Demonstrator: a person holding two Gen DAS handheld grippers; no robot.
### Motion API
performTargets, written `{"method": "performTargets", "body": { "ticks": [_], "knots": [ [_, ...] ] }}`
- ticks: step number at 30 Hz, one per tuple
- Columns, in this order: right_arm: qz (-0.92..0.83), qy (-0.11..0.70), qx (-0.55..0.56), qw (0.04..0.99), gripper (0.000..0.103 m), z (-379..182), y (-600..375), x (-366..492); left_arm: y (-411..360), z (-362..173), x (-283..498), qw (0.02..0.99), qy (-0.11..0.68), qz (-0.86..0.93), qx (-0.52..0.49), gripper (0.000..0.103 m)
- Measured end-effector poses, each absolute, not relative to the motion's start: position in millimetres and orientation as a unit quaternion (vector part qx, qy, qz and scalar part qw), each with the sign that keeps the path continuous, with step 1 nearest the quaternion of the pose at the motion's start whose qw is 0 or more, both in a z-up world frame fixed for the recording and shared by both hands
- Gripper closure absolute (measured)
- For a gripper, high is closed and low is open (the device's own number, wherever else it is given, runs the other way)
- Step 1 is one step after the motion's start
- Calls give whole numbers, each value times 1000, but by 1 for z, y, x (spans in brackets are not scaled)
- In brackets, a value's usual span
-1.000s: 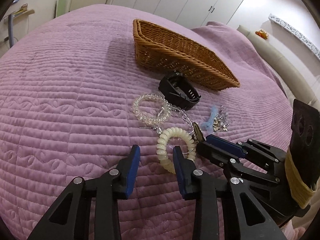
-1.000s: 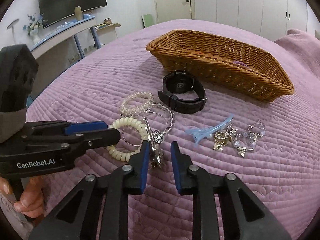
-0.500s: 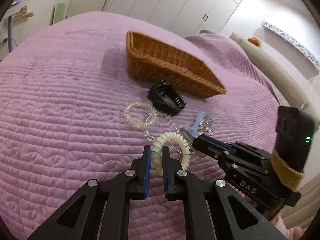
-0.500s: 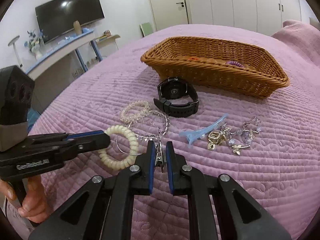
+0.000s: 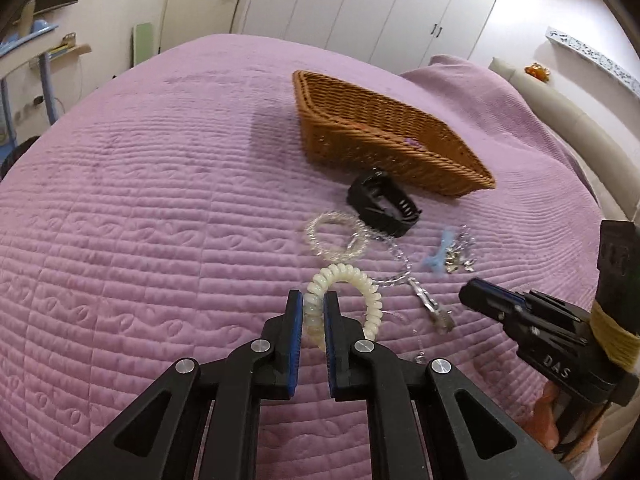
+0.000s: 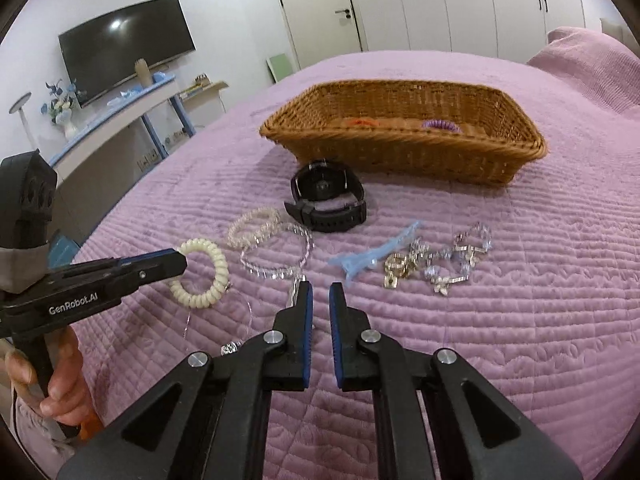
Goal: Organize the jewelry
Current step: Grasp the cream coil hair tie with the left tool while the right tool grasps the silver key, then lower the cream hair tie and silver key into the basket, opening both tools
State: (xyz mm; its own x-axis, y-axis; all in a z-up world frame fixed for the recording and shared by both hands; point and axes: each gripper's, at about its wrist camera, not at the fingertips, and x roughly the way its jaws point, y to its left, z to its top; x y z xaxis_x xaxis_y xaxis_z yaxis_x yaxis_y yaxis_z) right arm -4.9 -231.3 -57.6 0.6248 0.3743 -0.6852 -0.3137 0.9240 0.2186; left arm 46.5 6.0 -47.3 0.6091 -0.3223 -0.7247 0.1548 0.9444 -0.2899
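**Coil band gripped on the left, metal clip released on the right**

The cream coil hair band [image 5: 343, 300] is pinched between the nearly closed fingers of the left claw [image 5: 313, 312], its ring lifted slightly off the purple bedspread [image 5: 140, 220]; half a second earlier the same grip was seen lower and closer to the other pieces. The right claw [image 6: 320, 304] is seen with a narrow gap between its fingers and nothing in it, whereas half a second ago a small metal clip was clamped there. That metal clip [image 5: 430, 304] is now seen lying on the bedspread just beyond the right claw's tips, joined to a thin crystal chain [image 6: 276, 256].

A clear bead bracelet [image 6: 254, 226] lies just beside the chain, and a black watch [image 6: 328, 202] sits near the front wall of the wicker basket [image 6: 400, 148]. Inside the basket an orange item [image 6: 360, 122] and a purple coil band [image 6: 440, 125] are visible. A light-blue hair clip [image 6: 374, 254] lies next to a heap of gold and silver charms [image 6: 436, 260], to the right of the claw. All loose pieces remain outside the basket, unchanged in layout from the earlier frames
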Motion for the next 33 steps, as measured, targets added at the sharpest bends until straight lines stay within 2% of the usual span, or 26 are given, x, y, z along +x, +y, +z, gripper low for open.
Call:
{"method": "performTargets", "body": {
  "ticks": [1, 3, 4, 8, 11, 13, 17, 22, 33],
  "knots": [
    [193, 398, 41, 896, 71, -61, -231, -3, 7, -48, 47, 893, 422, -128, -95, 93],
    [198, 410, 45, 889, 53, -65, -229, -3, 8, -49, 46, 894, 422, -121, -90, 93],
    [199, 409, 45, 889, 53, -65, -228, -5, 11, -49, 46, 894, 422, -121, -94, 93],
    [197, 416, 17, 887, 53, -67, -217, -6, 21, -49, 46, 896, 414, -117, -110, 93],
    [191, 424, -9, 885, 59, -73, -206, -5, 28, -49, 45, 895, 412, -117, -125, 93],
    [177, 432, -34, 884, 78, -79, -197, -5, 30, -50, 47, 896, 412, -107, -126, 93],
    [162, 427, -49, 888, 78, -79, -193, -5, 28, -59, 54, 892, 420, -99, -132, 93],
    [166, 411, -35, 896, 78, -72, -200, -12, 37, -52, 49, 902, 391, -94, -159, 93],
    [154, 343, -6, 926, 78, -19, -226, -18, 59, 5, 59, 928, 309, -103, -181, 93]
  ]
}}
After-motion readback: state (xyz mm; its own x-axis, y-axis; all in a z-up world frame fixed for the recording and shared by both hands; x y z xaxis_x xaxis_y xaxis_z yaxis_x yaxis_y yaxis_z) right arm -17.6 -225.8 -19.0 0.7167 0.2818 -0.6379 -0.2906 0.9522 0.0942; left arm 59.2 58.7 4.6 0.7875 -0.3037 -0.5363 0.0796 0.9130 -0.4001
